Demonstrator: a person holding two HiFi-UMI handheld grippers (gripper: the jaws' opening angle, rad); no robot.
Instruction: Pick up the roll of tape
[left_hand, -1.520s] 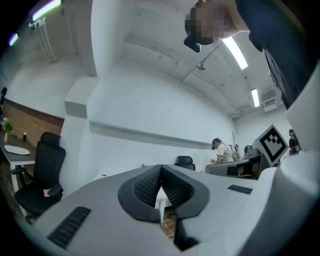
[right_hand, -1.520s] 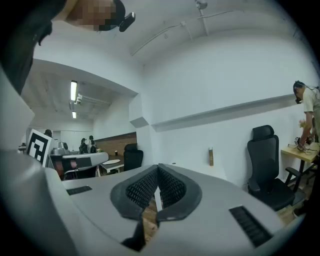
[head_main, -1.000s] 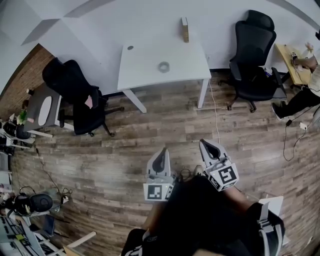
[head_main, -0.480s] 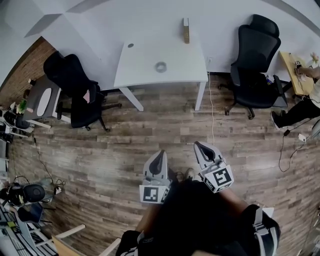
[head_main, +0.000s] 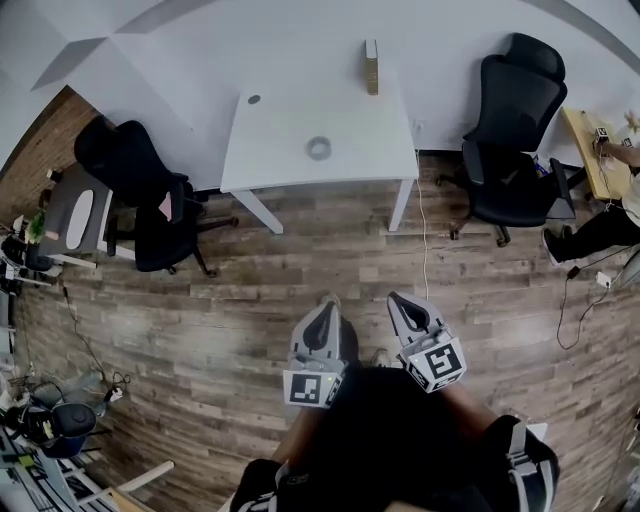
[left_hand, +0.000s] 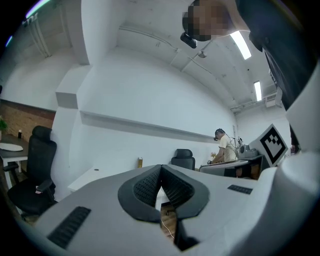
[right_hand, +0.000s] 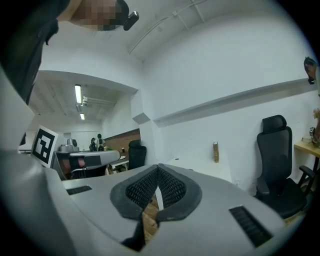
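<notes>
The roll of tape (head_main: 319, 148), a small pale ring, lies near the middle of the white table (head_main: 270, 160) at the far side of the room in the head view. Both grippers hang over the wood floor, well short of the table. My left gripper (head_main: 322, 320) is shut with nothing in it, and its tips meet in the left gripper view (left_hand: 161, 167). My right gripper (head_main: 401, 303) is shut and empty too, jaws together in the right gripper view (right_hand: 158, 167). The tape does not show in either gripper view.
A small wooden block (head_main: 371, 66) stands at the table's back edge. Black office chairs stand at the left (head_main: 140, 195) and right (head_main: 515, 130) of the table. A cable (head_main: 427, 240) runs across the floor by the table's right leg. A person sits at a desk (head_main: 590, 150) far right.
The table and tape have drawn a little closer and shifted lower in the head view as I moved forward. Both grippers stayed shut and moved along with me.
</notes>
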